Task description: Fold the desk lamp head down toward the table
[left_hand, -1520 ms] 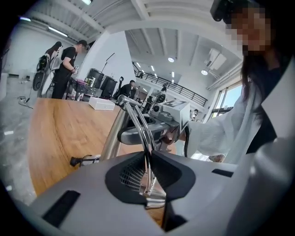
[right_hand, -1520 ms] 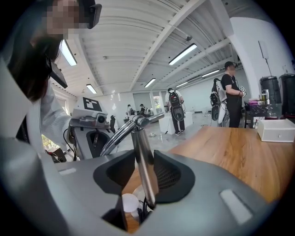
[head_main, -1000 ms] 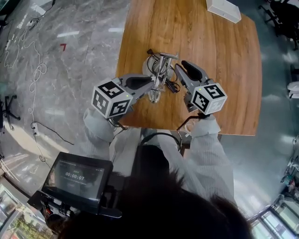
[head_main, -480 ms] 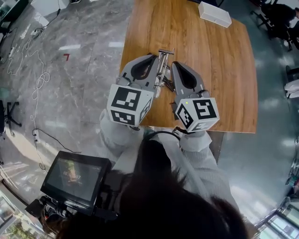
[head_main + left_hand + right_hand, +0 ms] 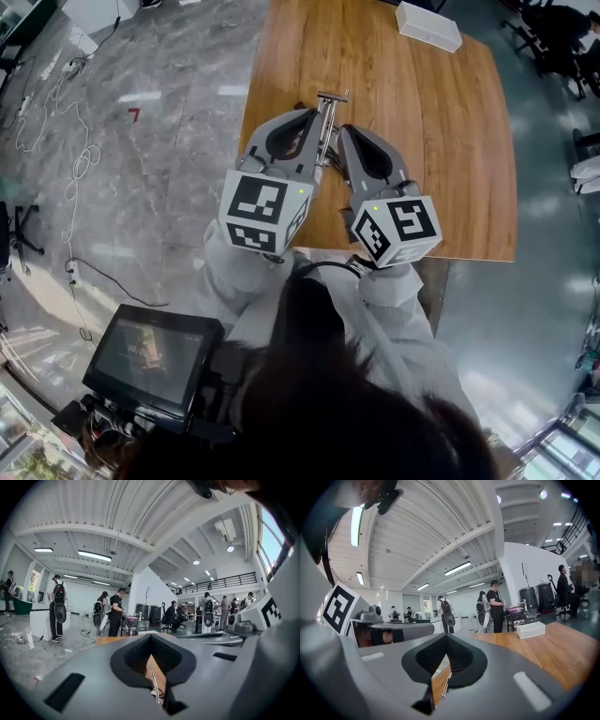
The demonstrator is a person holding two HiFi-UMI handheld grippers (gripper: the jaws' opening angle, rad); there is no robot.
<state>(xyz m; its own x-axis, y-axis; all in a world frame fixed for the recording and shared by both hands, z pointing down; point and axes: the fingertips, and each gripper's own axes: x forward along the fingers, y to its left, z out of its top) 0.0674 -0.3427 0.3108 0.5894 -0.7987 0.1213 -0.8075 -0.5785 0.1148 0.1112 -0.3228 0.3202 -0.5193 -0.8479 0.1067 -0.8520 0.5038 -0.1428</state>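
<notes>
The desk lamp [image 5: 325, 122] shows as a thin folded metal frame standing on the wooden table [image 5: 450, 141], near its front edge. My left gripper [image 5: 306, 114] and right gripper [image 5: 344, 130] are held up side by side above it, one on each side of the frame, both pointing away from me. Each is shut with nothing between its pads. In the left gripper view the shut jaws [image 5: 151, 636] leave a gap through which one lamp rod [image 5: 153, 686] shows below. Past its own shut jaws [image 5: 446, 635], the right gripper view catches a rod [image 5: 445, 684] too. The lamp's base is hidden.
A white box [image 5: 427, 25] lies at the table's far end, also seen as the white box [image 5: 530, 629] in the right gripper view. Cables [image 5: 73, 155] trail over the marble floor at left. A tablet [image 5: 155, 354] hangs at my chest. Several people stand in the hall.
A second ago both grippers were lower beside the lamp, the right one open. They rose, drew together and closed; in the last half second they barely moved.
</notes>
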